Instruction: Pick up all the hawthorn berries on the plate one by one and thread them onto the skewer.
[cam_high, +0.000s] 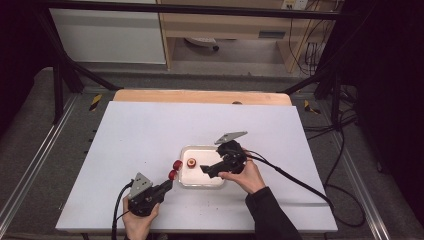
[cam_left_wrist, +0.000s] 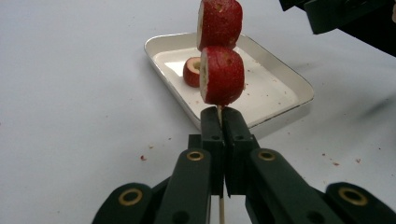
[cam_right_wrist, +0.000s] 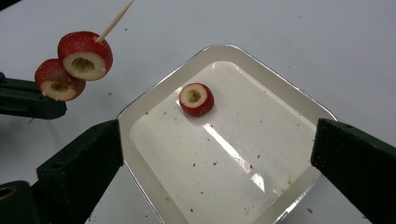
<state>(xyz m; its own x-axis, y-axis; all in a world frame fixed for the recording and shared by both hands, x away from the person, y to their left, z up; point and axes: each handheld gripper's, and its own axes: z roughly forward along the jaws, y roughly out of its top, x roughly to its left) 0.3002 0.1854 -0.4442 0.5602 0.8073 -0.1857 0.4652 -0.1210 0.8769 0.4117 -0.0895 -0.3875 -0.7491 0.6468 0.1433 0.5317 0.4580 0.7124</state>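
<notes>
Left tool (cam_high: 167, 186): held in the left hand (cam_high: 140, 220) near the front edge of the surface (cam_high: 140, 135), left of the middle; jaws are clamped tight on a thin wooden skewer (cam_left_wrist: 219, 111).
Skewer: two red fruit slices (cam_left_wrist: 222, 74) are threaded on it, one just behind the other, above the surface beside the tray's left side; its bare tip (cam_right_wrist: 114, 21) is seen past the outer slice.
Right tool (cam_high: 206, 170): held in the right hand (cam_high: 247, 177) over the tray; jaws are spread wide, nothing gripped between them.
Tray (cam_high: 186, 150): white, shallow, set toward the front edge, about midway between the side edges.
Loose slice (cam_right_wrist: 196, 99): a cored red piece is seen lying inside the tray, toward its far left corner.
</notes>
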